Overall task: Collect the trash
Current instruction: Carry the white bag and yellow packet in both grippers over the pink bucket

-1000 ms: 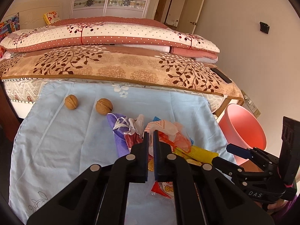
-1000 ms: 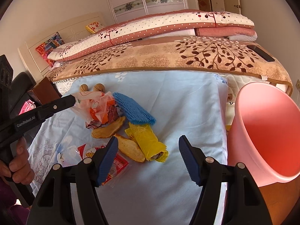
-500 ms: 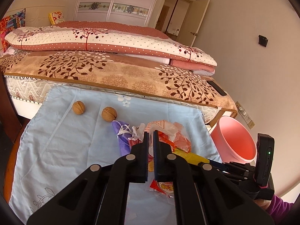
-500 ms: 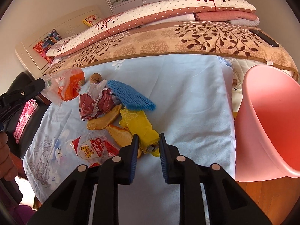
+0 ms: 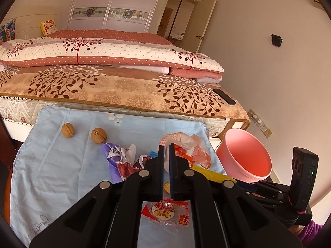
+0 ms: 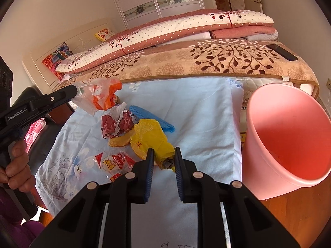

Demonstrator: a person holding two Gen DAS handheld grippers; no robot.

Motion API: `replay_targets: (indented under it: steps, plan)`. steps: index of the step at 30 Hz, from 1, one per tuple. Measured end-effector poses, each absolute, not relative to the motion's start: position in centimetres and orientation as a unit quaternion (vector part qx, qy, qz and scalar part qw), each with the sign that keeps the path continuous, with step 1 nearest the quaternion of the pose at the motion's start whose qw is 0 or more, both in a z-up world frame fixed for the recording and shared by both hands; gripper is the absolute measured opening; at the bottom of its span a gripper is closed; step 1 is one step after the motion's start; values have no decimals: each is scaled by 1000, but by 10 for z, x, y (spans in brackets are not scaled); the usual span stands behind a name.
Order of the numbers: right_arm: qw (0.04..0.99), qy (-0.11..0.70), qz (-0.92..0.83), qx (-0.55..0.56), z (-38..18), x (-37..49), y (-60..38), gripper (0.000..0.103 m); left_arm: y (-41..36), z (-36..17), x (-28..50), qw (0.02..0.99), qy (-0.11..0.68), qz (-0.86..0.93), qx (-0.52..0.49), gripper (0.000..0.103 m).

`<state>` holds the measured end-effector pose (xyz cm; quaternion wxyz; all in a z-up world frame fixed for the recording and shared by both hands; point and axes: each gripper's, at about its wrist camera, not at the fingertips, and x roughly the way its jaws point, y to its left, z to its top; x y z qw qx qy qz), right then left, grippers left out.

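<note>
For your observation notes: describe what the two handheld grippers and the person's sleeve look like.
Both grippers, left gripper and right gripper, are black plastic with silver rivets and ribbed blue pads. The left one's side reads "GenRobot.AI" in white. The sleeve is purple.

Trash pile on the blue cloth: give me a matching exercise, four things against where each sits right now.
Things:
1. orange-and-clear plastic bag
2. yellow wrapper
3. two walnuts
4. pink bin

Places:
A. loose on the cloth at its far end, toward the bed
B. pinched in the left gripper, lifted off the cloth
C. beside the cloth, on the wood floor
D. its near end between the right gripper fingers

Pairs: 1-B, 2-D, 3-A, 4-C
</note>
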<state>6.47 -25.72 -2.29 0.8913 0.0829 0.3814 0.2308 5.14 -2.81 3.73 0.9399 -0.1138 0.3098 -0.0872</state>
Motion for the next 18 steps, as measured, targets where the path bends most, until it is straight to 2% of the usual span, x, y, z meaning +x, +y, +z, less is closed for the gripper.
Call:
replay_targets:
  steps: [18]
  plan:
    - [928, 335, 91, 133, -7, 54, -347, 19, -110, 43, 88, 930, 303, -188, -86, 4]
